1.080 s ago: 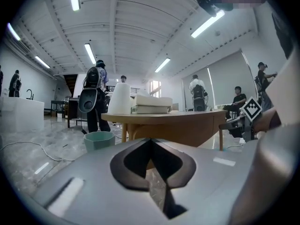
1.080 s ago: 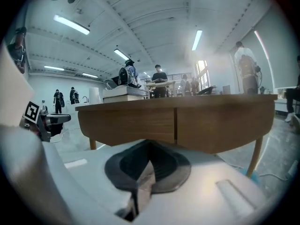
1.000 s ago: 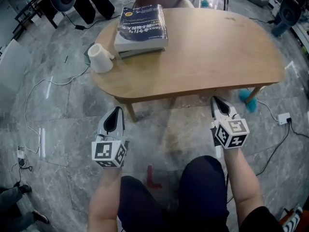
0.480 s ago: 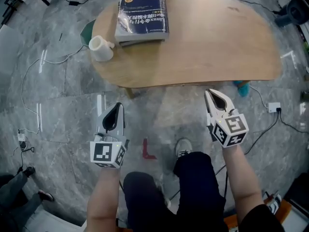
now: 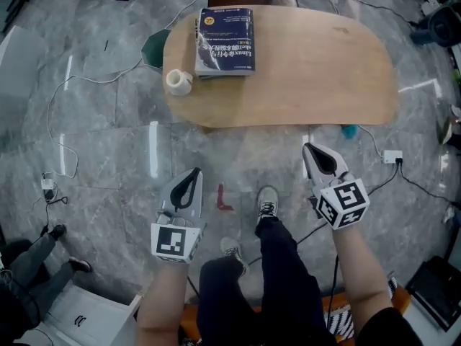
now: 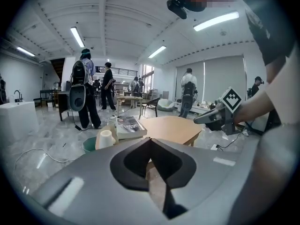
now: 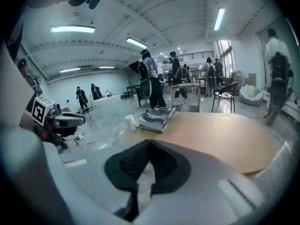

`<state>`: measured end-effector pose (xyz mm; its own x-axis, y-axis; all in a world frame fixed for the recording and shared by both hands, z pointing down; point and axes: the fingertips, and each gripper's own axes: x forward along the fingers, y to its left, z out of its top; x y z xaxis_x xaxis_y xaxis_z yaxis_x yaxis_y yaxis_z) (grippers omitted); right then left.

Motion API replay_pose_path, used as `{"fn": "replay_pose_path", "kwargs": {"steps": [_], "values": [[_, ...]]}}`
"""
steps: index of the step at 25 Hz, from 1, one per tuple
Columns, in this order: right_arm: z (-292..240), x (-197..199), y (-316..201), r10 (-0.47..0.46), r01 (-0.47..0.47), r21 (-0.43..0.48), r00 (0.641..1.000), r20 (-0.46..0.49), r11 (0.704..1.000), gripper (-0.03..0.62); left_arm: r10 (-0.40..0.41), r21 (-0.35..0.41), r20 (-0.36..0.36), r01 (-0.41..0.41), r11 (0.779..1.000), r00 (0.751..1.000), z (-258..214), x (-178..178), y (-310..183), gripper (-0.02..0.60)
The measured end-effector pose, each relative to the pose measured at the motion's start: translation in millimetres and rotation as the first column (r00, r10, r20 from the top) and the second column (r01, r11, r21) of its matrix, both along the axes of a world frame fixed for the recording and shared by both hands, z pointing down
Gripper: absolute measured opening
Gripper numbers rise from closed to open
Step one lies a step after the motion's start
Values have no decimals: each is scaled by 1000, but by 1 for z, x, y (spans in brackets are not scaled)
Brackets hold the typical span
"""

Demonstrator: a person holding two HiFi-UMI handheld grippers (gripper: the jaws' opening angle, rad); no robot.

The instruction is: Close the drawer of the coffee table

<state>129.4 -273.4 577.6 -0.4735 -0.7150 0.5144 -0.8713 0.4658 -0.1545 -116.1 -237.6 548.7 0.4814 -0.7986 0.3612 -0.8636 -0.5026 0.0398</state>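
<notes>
done?: no drawer sticks out of the coffee table (image 5: 317,71) — I judge it shut, nothing left | table: far, well apart from me | left gripper (image 5: 193,175): jaws closed, empty | right gripper (image 5: 311,150): closed, empty

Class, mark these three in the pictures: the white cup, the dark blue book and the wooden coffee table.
white cup (image 5: 178,82), head view, on its top, seen from above.
dark blue book (image 5: 225,40), head view, middle of its cover.
wooden coffee table (image 5: 324,71), head view, bare top beside the book.
</notes>
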Motion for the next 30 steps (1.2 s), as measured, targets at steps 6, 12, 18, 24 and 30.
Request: {"fn": "replay_pose_path", "kwargs": {"steps": [6, 12, 18, 24, 30], "values": [[-87, -22, 4, -72, 73, -16, 996, 59, 997, 2, -35, -22, -24, 34, 999, 999, -96, 9, 25, 3], [-166, -46, -5, -177, 175, 29, 978, 110, 984, 2, -90, -36, -12, 90, 995, 996, -157, 8, 39, 3], [-227, -66, 19, -268, 260, 83, 957, 109, 962, 2, -115, -8, -60, 115, 993, 992, -212, 11, 77, 3], [-279, -91, 80, -264, 250, 129, 958, 111, 960, 2, -61, -37, -123, 57, 998, 991, -248, 7, 130, 3], [-305, -116, 166, -187, 170, 130, 973, 135, 977, 2, 38, -14, -159, -41, 999, 987, -283, -18, 199, 3]]}}
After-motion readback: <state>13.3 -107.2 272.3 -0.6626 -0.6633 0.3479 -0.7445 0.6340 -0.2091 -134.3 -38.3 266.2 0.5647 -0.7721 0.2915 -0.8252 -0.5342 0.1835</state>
